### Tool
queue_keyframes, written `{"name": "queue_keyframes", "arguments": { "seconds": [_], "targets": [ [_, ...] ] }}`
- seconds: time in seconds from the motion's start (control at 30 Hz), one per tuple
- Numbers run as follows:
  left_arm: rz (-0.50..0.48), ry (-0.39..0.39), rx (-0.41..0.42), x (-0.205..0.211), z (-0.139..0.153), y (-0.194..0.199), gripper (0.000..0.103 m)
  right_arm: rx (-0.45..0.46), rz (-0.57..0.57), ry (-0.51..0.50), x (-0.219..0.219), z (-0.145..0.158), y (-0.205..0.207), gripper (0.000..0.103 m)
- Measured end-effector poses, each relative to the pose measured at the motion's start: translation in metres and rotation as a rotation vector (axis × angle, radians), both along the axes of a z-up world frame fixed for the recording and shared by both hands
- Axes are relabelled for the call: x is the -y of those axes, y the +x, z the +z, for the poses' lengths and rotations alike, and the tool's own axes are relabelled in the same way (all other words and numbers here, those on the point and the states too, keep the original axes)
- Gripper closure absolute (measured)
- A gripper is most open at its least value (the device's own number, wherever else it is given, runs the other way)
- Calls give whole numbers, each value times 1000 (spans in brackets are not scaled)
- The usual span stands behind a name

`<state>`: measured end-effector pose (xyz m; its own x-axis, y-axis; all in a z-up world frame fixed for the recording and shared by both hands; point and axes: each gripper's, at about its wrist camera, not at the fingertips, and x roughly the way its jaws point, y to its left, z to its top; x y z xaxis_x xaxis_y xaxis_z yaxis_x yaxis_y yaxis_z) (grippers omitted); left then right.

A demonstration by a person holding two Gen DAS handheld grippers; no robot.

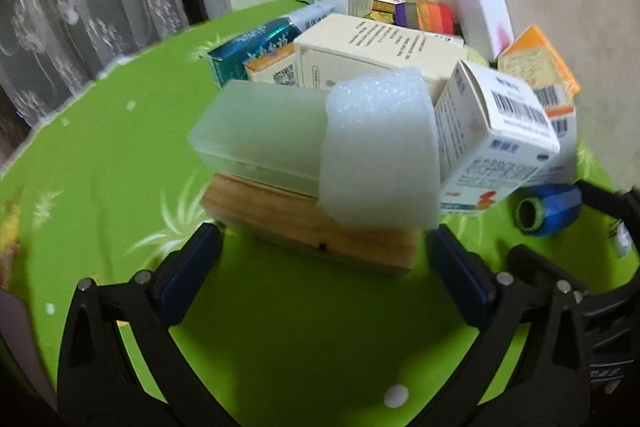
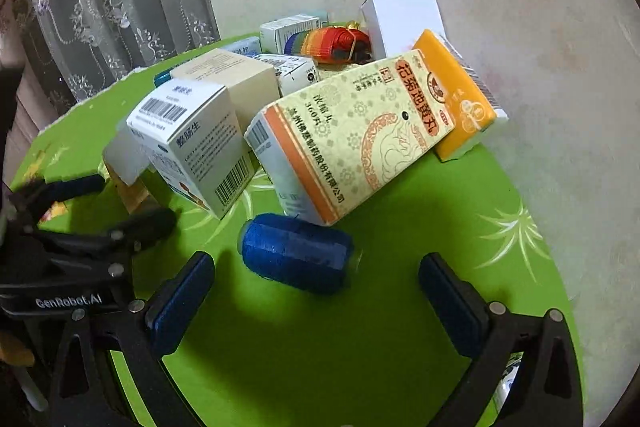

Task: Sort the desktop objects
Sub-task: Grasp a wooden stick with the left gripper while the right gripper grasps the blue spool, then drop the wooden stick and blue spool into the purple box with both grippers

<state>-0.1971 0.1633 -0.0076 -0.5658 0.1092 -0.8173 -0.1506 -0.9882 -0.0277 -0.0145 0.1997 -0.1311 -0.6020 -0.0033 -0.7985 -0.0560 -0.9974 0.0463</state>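
Note:
A heap of boxes sits on the green tablecloth [image 1: 120,131]. In the left wrist view my left gripper [image 1: 324,239] is open, just short of a wooden block [image 1: 304,227] that carries a frosted plastic case [image 1: 260,131] and a white foam piece [image 1: 380,155]. A white barcode box [image 1: 496,135] leans beside them. In the right wrist view my right gripper [image 2: 316,275] is open with a blue thread spool [image 2: 296,251] lying between its fingertips, untouched. Behind the spool a large yellow medicine box [image 2: 352,135] lies tilted. The left gripper [image 2: 116,211] shows at the left edge.
Farther back lie a cream box [image 1: 368,47], a teal toothpaste box [image 1: 260,43], a rainbow strap roll [image 2: 336,43], an orange box [image 2: 460,95] and a white carton [image 2: 404,19]. A wall rises right behind the heap and a lace curtain [image 1: 80,7] hangs beyond the table's left edge.

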Motion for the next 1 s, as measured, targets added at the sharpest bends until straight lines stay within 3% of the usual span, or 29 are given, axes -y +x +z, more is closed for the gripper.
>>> {"name": "queue_keyframes", "arguments": {
  "seconds": [0.03, 0.07, 0.17, 0.23, 0.27, 0.43, 0.57, 0.7, 0.73, 0.77, 0.83, 1.0],
  "targets": [
    [13, -2, -16, 3, 2, 2, 18, 5, -2, 12, 1, -1, -1, 0],
    [30, -1, -44, 6, 5, 7, 38, 9, -4, 23, 3, -1, -2, 0],
    [71, 25, -64, 18, 9, 18, 66, 4, -4, 35, 6, 1, -4, 7],
    [88, 66, -65, 29, 10, 28, 72, -23, -12, 26, 2, 4, -2, 38],
    [91, 77, -71, 33, 11, 34, 75, -36, -10, 12, 1, 6, -2, 47],
    [115, 179, -68, 63, 8, 85, 81, -58, 33, -77, -5, 8, 3, 47],
    [133, 244, -68, 85, 4, 113, 81, -75, 117, -104, 4, 9, 26, 47],
    [139, 272, -60, 91, 5, 110, 80, -111, 219, -3, 29, 12, 40, 47],
    [140, 266, -58, 89, 6, 105, 71, -112, 223, 13, 32, 12, 41, 47],
    [141, 244, -61, 87, 9, 102, 48, -105, 216, 16, 30, 12, 41, 47],
    [153, 201, -60, 79, 9, 87, 11, -78, 202, -22, 24, 10, 37, 46],
    [193, 94, -41, 67, 4, 55, 14, -73, 212, -21, 30, 9, 38, 43]
  ]
}}
